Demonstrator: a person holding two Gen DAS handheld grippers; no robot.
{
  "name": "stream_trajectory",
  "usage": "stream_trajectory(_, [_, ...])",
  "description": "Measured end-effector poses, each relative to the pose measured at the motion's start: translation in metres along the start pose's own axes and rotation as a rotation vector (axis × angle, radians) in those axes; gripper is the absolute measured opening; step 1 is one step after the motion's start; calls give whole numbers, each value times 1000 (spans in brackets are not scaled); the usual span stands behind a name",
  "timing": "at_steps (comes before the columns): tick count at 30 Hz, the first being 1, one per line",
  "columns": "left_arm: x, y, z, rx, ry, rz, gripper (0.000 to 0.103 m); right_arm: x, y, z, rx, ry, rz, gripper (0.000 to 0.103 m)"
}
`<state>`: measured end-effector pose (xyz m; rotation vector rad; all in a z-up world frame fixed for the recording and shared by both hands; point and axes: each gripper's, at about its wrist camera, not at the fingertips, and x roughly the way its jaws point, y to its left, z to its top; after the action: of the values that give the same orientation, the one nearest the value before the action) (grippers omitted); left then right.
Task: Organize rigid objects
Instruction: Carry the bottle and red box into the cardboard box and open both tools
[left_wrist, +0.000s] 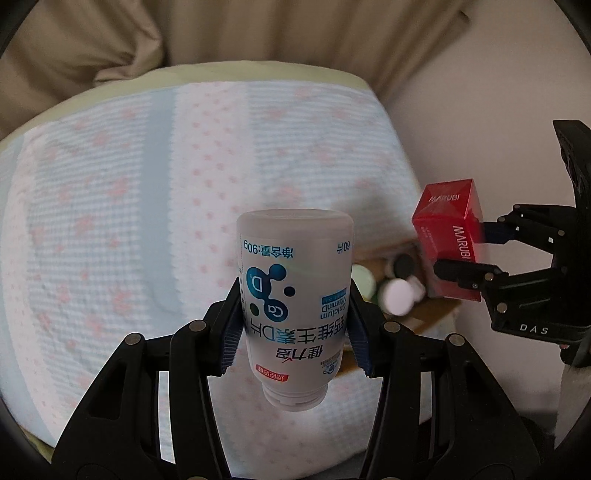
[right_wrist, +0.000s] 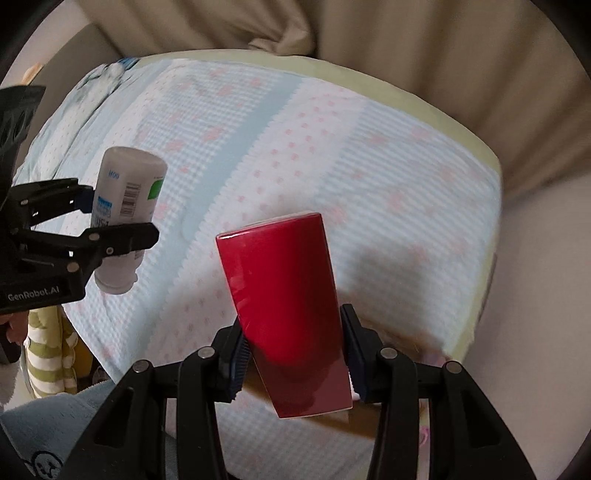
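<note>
hand-held gripper (left_wrist: 293, 325): black | blue ribbed pads | silver screws | "DAS" marking

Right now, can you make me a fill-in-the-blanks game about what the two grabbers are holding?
1. The left gripper is shut on a white ____.
2. The box in the right gripper is coloured ____.
3. The word MARUBI is printed on the ____.
4. Under both lies a dotted blanket in pale blue, white and ____.

Missing words: bottle; red; box; pink
</note>
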<state>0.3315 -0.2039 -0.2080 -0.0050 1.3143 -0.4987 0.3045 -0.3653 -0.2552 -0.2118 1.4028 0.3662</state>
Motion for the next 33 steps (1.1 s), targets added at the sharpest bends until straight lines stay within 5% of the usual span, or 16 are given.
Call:
stream_trajectory(7, [35, -67, -24, 44, 40, -48, 46, -6, -48, -72, 116, 16, -16, 42])
stream_trajectory(18, [118, -146, -35, 80, 166, -64, 46, 46, -131, -149, 441, 69, 15, 42])
stream_trajectory(33, [239, -172, -19, 189, 349, 35, 46, 130, -174, -173, 765, 98, 161, 42])
